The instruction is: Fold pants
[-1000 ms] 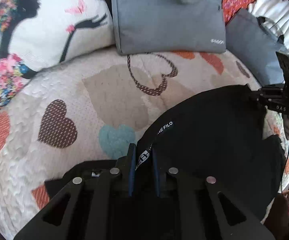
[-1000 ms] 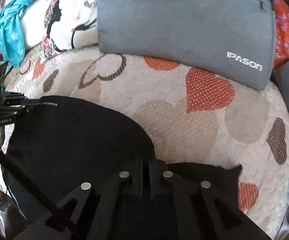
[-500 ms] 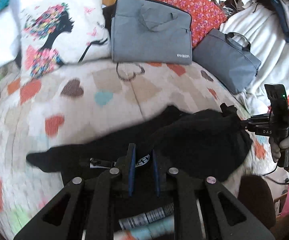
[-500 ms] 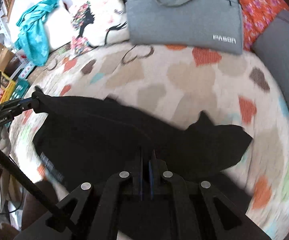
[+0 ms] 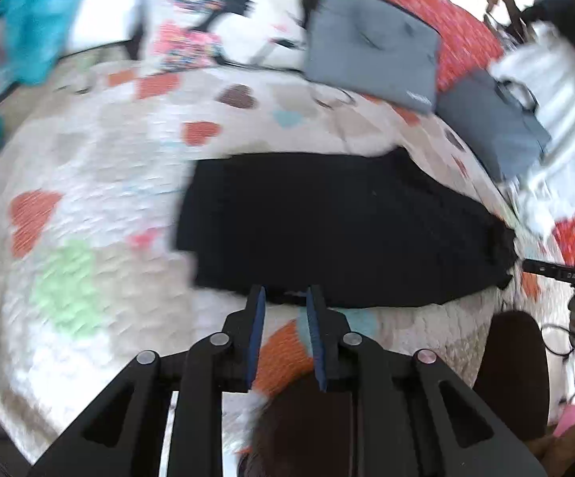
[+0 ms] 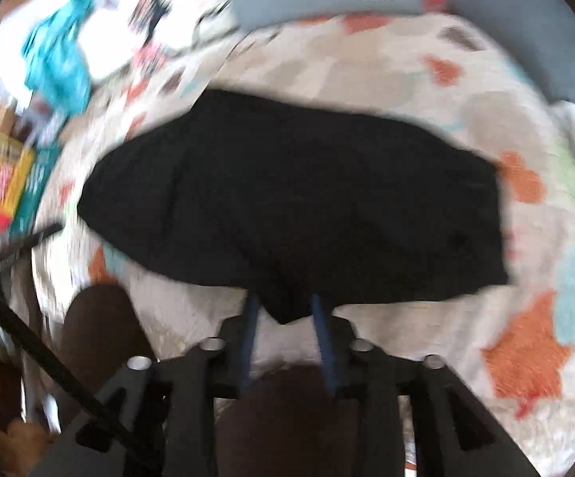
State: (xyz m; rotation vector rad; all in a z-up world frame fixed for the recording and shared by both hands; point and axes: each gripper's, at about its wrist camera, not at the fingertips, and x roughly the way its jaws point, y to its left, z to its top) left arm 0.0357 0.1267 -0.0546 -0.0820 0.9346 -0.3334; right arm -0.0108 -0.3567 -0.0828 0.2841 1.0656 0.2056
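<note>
Black pants lying folded on the heart-print quilt, both tongs spread and empty.

The left gripper point(image 5: 283, 296) is hovering at the pants' point(image 5: 339, 226) near edge; the cloth is spreading toward its twelve o'clock. The right gripper point(image 6: 283, 306) is straddling a hanging corner without pinching it, probably freeing the fold to settle flat.
</note>
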